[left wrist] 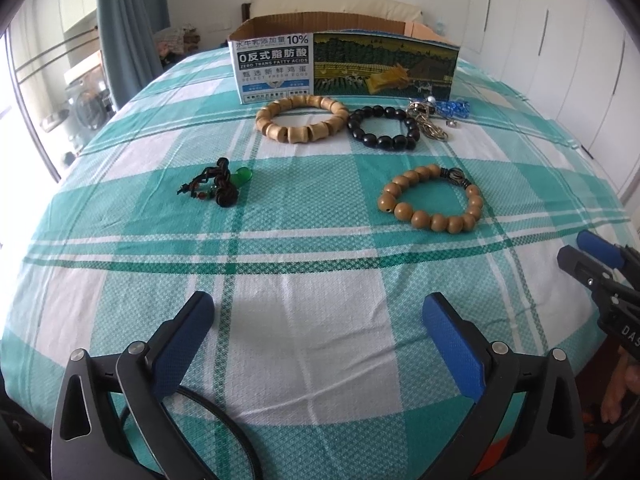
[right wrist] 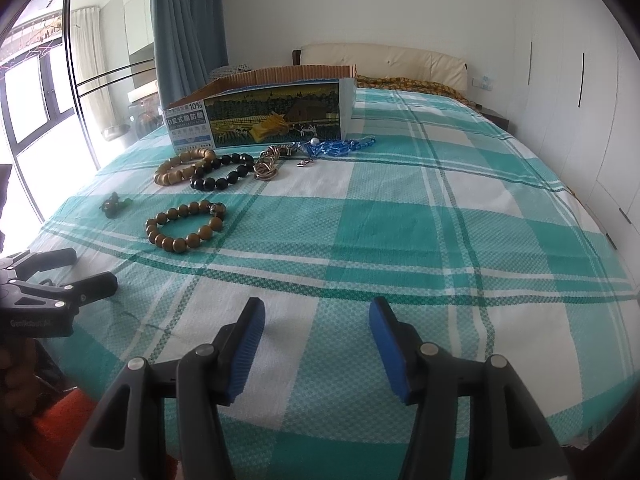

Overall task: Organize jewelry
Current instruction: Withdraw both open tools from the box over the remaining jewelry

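Both wrist cameras are looking forward and downward along their own fingers, hovering low over the near edge of the teal-and-white checked bedsheet point(left wrist: 320, 340). Each is facing the distant printed cardboard box point(left wrist: 344, 66), the right from further right. Both are sharing the round-beaded tan wooden bracelet point(right wrist: 186, 226).

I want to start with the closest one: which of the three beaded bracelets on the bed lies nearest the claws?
The round tan-bead bracelet with the dark knot, lying alone; the barrel-bead bracelet and black bracelet sit beside the cardboard box.
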The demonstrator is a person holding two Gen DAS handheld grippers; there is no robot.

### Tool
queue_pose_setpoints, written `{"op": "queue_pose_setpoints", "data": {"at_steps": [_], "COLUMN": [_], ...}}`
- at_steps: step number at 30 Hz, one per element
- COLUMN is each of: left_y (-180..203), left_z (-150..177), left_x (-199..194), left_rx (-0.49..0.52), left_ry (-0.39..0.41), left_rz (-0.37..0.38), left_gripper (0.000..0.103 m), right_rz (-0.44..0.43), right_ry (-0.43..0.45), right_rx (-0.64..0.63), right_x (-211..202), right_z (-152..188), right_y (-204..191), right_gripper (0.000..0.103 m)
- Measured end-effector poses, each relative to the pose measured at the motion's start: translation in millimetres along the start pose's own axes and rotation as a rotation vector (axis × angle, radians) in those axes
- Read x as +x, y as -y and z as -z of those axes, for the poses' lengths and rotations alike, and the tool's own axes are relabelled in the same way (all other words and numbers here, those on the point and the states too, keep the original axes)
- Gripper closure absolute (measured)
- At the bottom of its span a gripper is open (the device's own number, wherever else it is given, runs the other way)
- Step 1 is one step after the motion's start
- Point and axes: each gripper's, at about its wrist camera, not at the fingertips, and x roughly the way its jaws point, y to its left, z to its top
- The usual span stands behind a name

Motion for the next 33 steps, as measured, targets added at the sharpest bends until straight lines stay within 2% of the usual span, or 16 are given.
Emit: {"op": "queue_pose_setpoints", "data": {"at_steps": [9, 23, 25, 29, 33], "left_y": [0, 1, 1, -3, 6], "left_z": [0, -4, -5, -13, -35], "left_x": [-1, 1, 0, -6, -7], "left_rx": [0.001, -0.008, -0.019, -0.071, -0.079], "left_ry": [0.003, -0.01, -0.018, 0.0, 0.018], "left_rz": [0.0, -0.004, 0.01, 0.083, 0.112], "left_gripper": [0.0, 0.0, 0.0, 0.001, 0.001], "right_rz": [0.019, -0.006, -0.005, 0.0, -0.002], "right_ry": [-0.007, -0.048, -0.046, -0.045, -0.046], "right_rx": [-0.024, -0.009, -0.007, -0.014, -0.011], "right_x": [1, 7, 7, 8, 8], "right_z": [0, -10, -9, -9, -10], "right_y": [-6, -1, -1, -2, -2], "right_gripper": [0.044, 0.043, 0.043, 0.043, 0.043]}}
